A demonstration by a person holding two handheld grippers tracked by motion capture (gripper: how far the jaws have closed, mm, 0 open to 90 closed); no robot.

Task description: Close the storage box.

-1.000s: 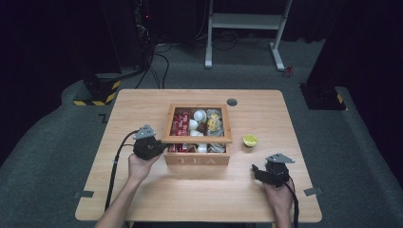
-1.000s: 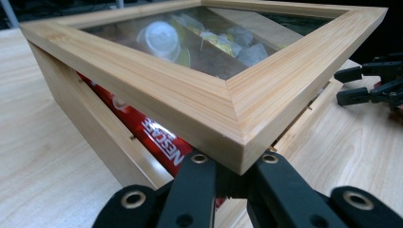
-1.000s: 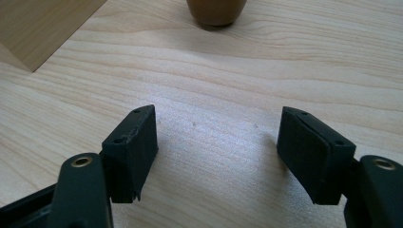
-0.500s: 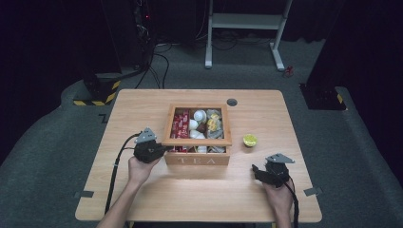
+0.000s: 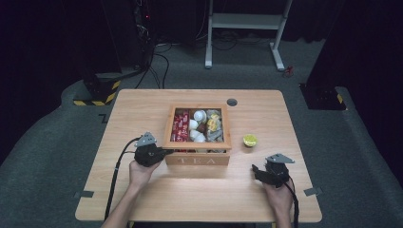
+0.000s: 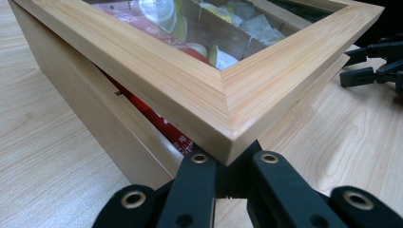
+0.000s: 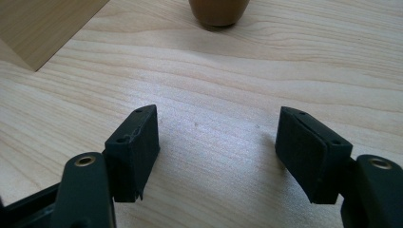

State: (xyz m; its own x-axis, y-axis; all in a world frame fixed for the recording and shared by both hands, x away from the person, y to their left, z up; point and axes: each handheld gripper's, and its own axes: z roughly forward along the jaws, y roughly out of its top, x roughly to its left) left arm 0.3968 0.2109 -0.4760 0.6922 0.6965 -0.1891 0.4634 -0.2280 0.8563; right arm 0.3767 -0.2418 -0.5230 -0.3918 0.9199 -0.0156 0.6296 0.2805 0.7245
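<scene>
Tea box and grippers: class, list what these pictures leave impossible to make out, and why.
- Tea box contents: too small in the high view, blurred behind the lid's glass in the left gripper view.
- Left gripper fingertips: hidden under the lid's corner.
- Small cup: cut off by the right gripper view's top edge.

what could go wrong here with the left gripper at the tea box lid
The left gripper pinches only the lid's corner, so it may slip and drop shut. The lid is barely raised, and the right gripper sits open away from the box, so lifting might drag or tip the whole box.
</scene>
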